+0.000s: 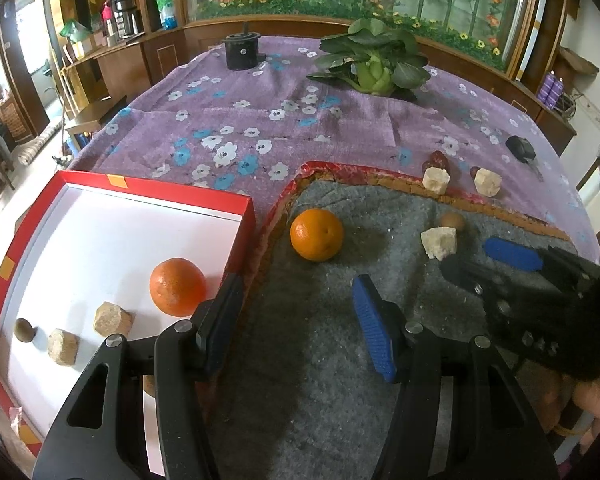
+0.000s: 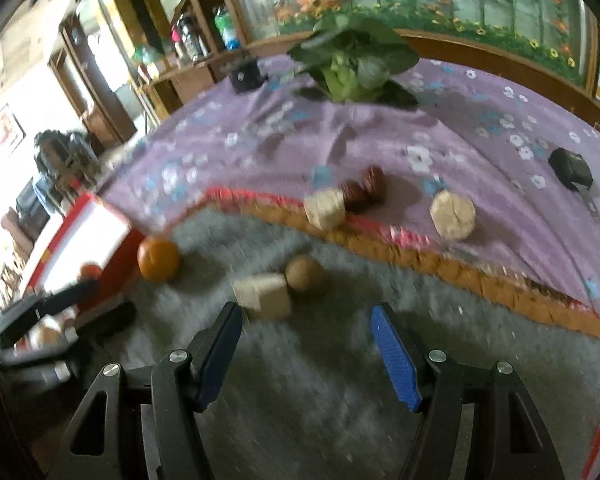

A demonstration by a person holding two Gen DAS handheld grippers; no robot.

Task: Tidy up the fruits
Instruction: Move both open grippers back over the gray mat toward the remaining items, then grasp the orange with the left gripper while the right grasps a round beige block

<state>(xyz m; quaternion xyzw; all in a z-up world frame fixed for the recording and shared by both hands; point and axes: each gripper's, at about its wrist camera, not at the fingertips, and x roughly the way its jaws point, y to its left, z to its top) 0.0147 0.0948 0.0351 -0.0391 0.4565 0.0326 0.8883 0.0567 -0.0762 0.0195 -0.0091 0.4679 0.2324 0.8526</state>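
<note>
A red box with a white floor [image 1: 100, 232] sits at the left and holds an orange [image 1: 177, 287], two tan chunks [image 1: 113, 319] and a small brown fruit [image 1: 23, 330]. Another orange [image 1: 317, 234] lies on the grey mat just right of the box; it also shows in the right wrist view [image 2: 158, 259]. My left gripper [image 1: 296, 312] is open and empty, over the box's right wall and the mat. My right gripper [image 2: 306, 346] is open and empty, just short of a pale chunk [image 2: 264, 295] and a brown round fruit [image 2: 303, 273]. It also shows in the left wrist view [image 1: 488, 264].
Two more pale chunks [image 1: 435, 179] [image 1: 487, 181] and red dates [image 1: 438, 159] lie at the mat's far edge on the purple flowered cloth [image 1: 260, 120]. A leafy green vegetable [image 1: 374, 64], a black round device [image 1: 242, 50] and a black car key [image 1: 521, 151] lie farther back.
</note>
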